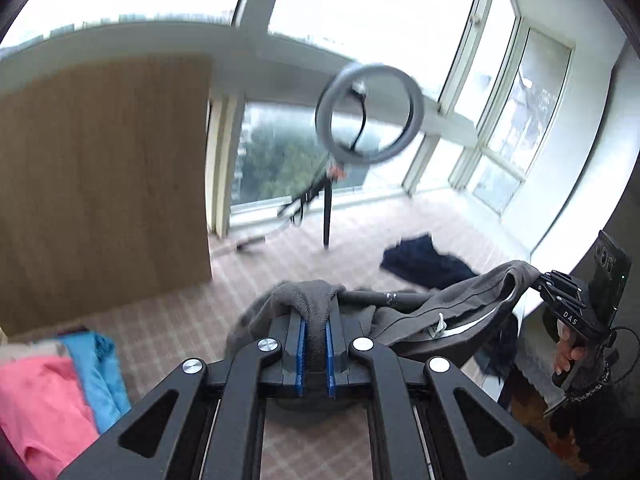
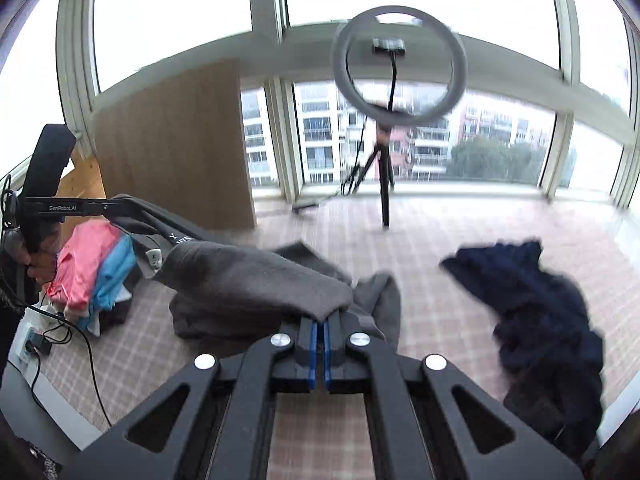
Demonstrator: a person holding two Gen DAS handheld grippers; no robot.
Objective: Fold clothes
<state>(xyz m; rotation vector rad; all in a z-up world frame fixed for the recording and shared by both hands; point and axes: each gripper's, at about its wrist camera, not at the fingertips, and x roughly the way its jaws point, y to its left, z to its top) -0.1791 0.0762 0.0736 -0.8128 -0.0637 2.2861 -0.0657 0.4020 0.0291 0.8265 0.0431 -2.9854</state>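
Grey garment hangs stretched between both tools, above the checked floor. Left hand-held gripper and right hand-held gripper each pinch a bunched edge. Risk: the thin bite may slip, dropping one corner.

Big windows with pale frames all along the far wall, bright grey daylight coming in. Tall white and pink apartment blocks and green trees outside. Checked pinkish-beige floor below. Flat brown wooden panel standing upright at the left by the windows. Round grey ring light on a black tripod near the window edge of the floor.
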